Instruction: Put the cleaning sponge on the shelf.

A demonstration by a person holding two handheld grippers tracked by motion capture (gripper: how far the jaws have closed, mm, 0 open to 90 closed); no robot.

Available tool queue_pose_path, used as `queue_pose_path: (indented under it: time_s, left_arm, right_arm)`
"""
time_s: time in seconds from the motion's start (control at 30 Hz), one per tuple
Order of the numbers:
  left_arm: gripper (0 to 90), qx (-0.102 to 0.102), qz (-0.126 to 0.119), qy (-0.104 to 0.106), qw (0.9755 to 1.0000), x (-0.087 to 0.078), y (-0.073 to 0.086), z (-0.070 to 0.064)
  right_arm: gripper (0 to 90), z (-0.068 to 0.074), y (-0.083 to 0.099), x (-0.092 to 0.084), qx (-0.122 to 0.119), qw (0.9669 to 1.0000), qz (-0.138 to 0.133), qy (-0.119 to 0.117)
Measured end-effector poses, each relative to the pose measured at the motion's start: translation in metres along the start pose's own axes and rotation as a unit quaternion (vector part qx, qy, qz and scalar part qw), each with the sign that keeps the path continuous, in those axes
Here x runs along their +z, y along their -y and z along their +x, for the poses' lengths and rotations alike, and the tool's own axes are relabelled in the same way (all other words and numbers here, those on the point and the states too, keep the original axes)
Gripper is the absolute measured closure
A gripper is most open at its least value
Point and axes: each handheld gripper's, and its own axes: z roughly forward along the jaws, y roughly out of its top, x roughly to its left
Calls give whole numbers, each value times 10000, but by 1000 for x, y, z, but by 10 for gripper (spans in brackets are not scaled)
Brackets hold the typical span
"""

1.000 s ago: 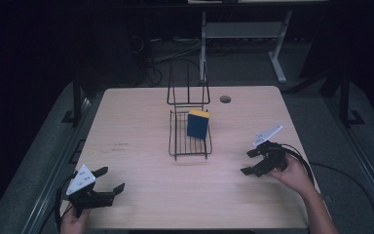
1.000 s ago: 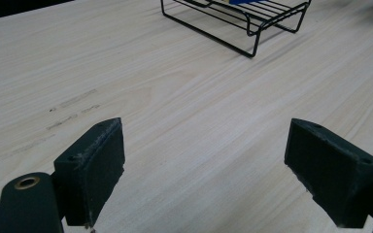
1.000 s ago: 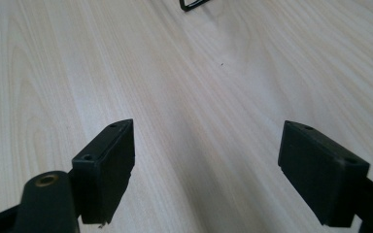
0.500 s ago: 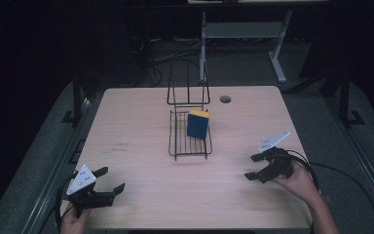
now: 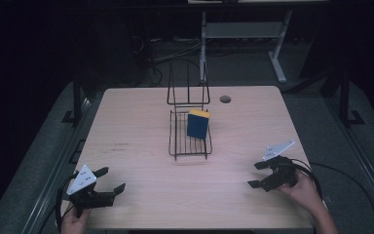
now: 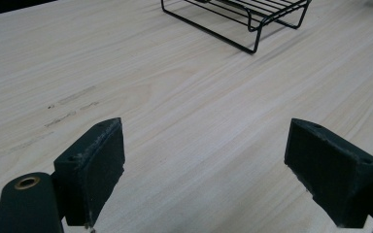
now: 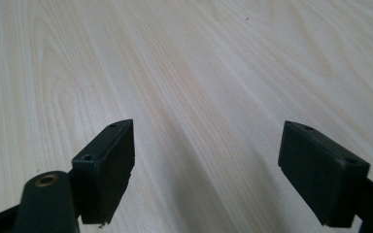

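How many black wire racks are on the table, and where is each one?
2. One low wire rack lies at the table's middle and holds a blue and yellow box. One upright wire rack stands just behind it.

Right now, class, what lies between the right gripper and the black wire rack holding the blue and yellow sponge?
Only bare wooden table, seen in the high view.

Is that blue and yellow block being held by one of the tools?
No, the block stands in the wire rack, with both tools open near the table's front edge.
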Motion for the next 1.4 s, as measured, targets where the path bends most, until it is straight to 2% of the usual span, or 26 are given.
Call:
queue_pose_path:
  time_s: [0.73, 1.17, 1.4]
  left_arm:
    - [141, -36, 37, 14, 10000, 1, 2, 0]
    - [141, -39, 45, 9, 10000, 1, 2, 0]
    - [141, -40, -2, -9, 10000, -1, 1, 0]
  right_arm:
    - [205, 12, 36, -9, 174, 9995, -211, 183]
    - [201, 25, 59, -16, 289, 9976, -502, 375]
    - [189, 35, 68, -18, 397, 9970, -472, 457]
